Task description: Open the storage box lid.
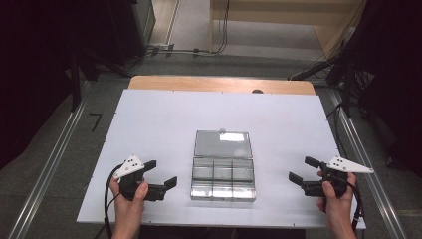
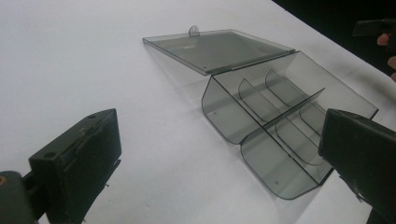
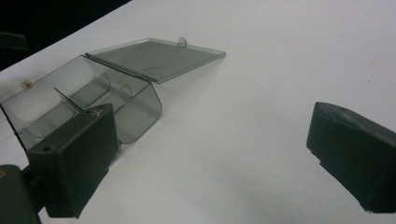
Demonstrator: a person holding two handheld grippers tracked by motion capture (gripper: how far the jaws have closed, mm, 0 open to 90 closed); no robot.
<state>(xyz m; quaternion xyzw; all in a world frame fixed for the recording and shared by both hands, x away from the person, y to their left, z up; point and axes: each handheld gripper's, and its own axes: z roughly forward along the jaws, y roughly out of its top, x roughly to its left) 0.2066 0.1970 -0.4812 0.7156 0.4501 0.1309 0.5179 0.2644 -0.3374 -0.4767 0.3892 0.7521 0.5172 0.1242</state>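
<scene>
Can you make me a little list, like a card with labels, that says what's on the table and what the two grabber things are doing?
box: clear plastic box at the table's middle
lid: lid open, lying flat behind the compartments
compartments: six, all look empty
left gripper: left gripper open, left of the box, holding nothing
right gripper: right gripper open, right of the box, holding nothing
table: white table

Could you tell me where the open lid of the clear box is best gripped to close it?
Probably the lid by its far edge, at the small tab. It lies flat, hinged against the box, so the far edge is its free end.
</scene>
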